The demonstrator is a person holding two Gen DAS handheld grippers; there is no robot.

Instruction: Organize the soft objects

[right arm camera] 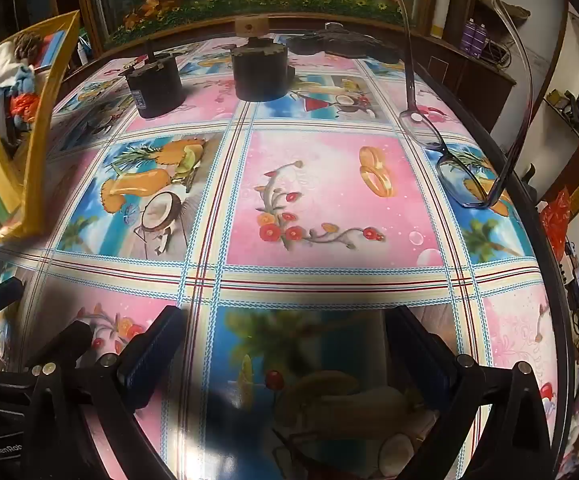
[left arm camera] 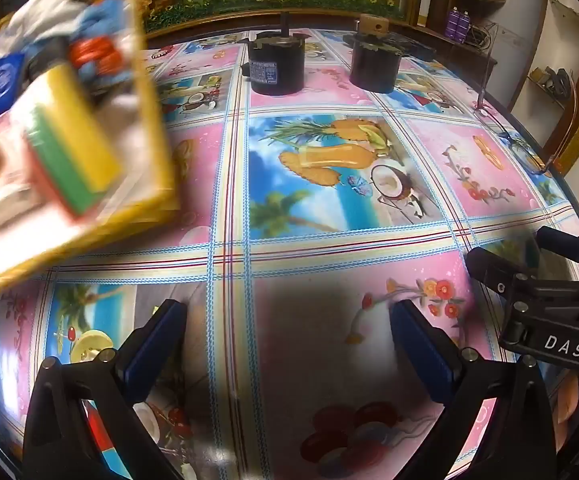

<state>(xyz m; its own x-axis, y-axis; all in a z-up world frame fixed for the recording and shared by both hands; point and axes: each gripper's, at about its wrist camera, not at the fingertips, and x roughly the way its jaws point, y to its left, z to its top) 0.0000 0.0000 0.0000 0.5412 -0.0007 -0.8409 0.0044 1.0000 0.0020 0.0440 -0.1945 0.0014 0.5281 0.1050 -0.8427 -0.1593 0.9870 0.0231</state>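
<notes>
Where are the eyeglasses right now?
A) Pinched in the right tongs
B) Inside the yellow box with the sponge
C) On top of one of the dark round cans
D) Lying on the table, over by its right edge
D. In the right wrist view the eyeglasses rest on the table near its right edge, arms sticking up, apart from the open right tongs.

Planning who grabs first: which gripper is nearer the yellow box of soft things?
Left. The yellow box sits close ahead-left of the left gripper; the right gripper is further right, beyond the left one.
</notes>
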